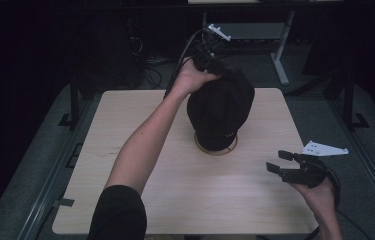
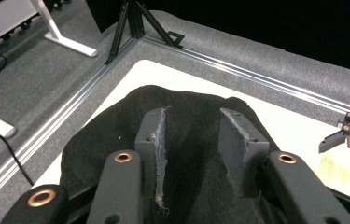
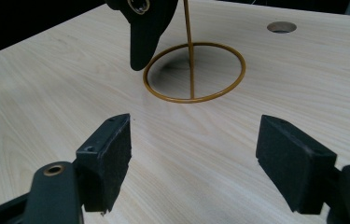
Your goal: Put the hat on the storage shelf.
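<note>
The black cap (image 1: 221, 107) already sits on the wire stand (image 1: 216, 148) near the middle of the table (image 1: 125, 110). The left gripper (image 2: 196, 140) has its jaws apart over the cap's crown, pads (image 2: 156, 140) not pressing. The right gripper (image 1: 280, 162) waits wide and empty by the right edge. Only pulling away seems left.

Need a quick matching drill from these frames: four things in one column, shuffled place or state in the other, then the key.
Things:
1. black cap
2. brass-coloured ring base
3. left gripper
4. right gripper

Places or states:
A. jaws wide apart, nothing between them, above the table's near right part
B. lying flat on the table with a thin upright rod rising from it
C. sitting on top of the stand
D. at the far side of the cap, pads apart with black fabric between them

Pairs: 1-C, 2-B, 3-D, 4-A
</note>
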Tool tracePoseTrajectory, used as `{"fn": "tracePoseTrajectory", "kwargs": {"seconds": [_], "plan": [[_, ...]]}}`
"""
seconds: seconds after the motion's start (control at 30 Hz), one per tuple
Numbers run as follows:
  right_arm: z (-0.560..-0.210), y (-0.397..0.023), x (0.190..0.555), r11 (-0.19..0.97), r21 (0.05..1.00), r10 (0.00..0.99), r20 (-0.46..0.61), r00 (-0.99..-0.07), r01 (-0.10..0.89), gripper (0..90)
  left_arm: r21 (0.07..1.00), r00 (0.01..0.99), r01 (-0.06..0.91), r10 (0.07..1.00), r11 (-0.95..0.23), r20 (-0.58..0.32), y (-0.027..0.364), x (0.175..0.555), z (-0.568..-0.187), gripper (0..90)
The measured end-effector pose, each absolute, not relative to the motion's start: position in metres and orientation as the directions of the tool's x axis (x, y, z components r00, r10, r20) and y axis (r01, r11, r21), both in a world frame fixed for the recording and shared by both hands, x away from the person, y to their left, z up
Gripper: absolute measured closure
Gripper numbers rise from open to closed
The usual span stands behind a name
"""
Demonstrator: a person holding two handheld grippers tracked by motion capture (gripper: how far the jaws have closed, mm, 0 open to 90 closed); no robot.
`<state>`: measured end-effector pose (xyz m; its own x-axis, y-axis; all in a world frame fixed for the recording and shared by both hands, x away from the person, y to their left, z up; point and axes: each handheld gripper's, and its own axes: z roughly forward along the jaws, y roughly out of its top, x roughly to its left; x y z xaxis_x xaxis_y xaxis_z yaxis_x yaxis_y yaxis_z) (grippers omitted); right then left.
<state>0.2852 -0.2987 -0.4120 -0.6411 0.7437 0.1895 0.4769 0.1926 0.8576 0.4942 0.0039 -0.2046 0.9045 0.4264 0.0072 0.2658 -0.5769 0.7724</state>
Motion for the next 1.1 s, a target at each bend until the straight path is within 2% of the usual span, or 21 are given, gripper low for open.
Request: {"fn": "tracePoseTrajectory", "kwargs": {"seconds": [0.3,1.1], "plan": [[-0.413,-0.300,0.285,0.188,0.853,0.742,0.201,-0.640,0.487,24.9,0.769,0.911,0.262,0.412,-0.583,0.002,0.014,0.488,-0.200,54.2],[-0.416,-0.294,0.286,0.209,0.845,0.744,0.188,-0.641,0.492,23.7,0.773,0.896,0.278,0.443,-0.570,0.004,0.051,0.470,-0.197,47.6]]}}
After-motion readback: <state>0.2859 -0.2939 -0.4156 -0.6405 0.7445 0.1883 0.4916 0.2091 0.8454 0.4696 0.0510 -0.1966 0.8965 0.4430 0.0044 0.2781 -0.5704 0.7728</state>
